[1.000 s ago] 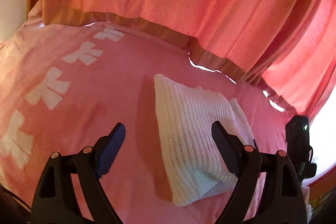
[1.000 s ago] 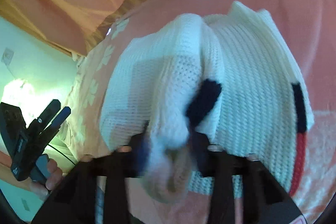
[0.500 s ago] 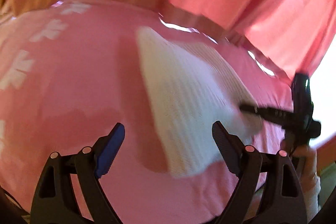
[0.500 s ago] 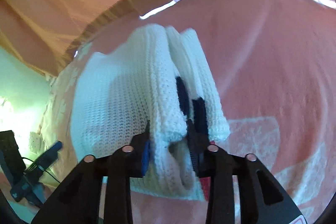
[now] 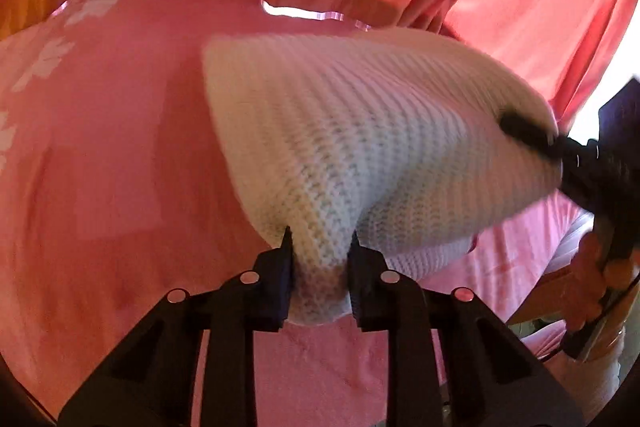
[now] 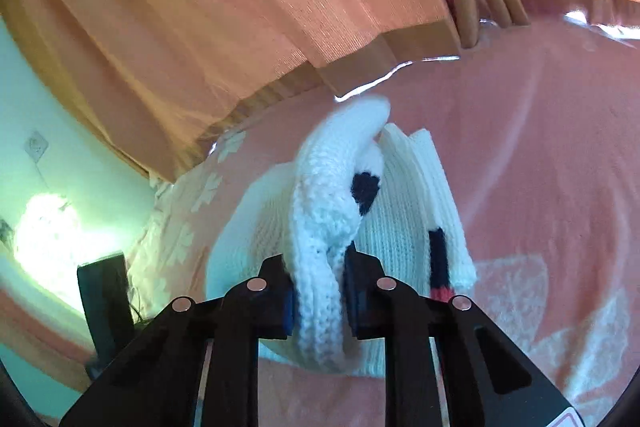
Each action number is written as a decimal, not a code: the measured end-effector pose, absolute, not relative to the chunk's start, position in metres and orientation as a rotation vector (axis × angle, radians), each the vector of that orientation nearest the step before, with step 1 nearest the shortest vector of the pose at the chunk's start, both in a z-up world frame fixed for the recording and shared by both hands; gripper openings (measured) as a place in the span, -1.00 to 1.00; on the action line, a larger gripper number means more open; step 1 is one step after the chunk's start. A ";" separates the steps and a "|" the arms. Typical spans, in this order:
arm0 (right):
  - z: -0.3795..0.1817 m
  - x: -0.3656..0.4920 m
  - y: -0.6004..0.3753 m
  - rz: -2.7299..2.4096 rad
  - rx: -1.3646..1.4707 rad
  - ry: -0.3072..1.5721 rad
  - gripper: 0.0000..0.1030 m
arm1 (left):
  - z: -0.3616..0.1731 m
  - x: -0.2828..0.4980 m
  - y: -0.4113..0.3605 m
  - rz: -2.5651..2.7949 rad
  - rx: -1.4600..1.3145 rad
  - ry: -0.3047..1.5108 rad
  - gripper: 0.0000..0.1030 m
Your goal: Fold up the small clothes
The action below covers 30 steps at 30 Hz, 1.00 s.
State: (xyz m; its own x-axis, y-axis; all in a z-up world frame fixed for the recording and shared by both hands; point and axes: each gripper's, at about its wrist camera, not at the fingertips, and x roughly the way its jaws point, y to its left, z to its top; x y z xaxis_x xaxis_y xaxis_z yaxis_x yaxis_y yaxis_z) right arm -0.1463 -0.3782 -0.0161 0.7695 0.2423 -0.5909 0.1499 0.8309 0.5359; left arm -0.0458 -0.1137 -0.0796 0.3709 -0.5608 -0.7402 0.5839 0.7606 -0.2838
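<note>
No container shows in either of my views, only bedding and cloth. In my left wrist view the left gripper [image 5: 320, 241] has just been closing and its jaws now pinch a bunched corner of the white knitted garment [image 5: 360, 131] at lower centre of the frame. The knit fans up and to the right from that pinch, lifted off the pink bedspread [image 5: 120, 155] on its right side, where the right gripper [image 5: 532, 135] bites its far edge (that part is blurred, so I read only a dark finger against the white). A hand [image 5: 596, 279] holds that tool at the right edge of the frame. In my right wrist view the right gripper [image 6: 320, 267] has also just been closing and is clamped on a thick rolled fold of the white knitted garment [image 6: 332, 203] at lower centre, with navy and red trim showing just right of the jaws. The pink bedspread [image 6: 540, 155] lies bare to the right of the garment there, and to the left of it in the left view. The coral curtain [image 6: 240, 7] hangs along the bed's far edge across the top of both frames.
</note>
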 end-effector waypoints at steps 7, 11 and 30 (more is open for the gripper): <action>-0.080 -0.141 -0.367 -0.050 0.522 0.956 -0.42 | -0.110 -0.061 -0.117 -0.718 0.171 0.993 -0.40; -0.054 -0.153 -0.367 -0.051 0.492 0.894 0.10 | -0.077 -0.073 -0.101 -0.800 0.042 0.907 0.40; -0.059 -0.140 -0.371 -0.087 0.369 1.059 -0.66 | -0.075 -0.047 -0.096 -0.671 0.024 0.907 0.45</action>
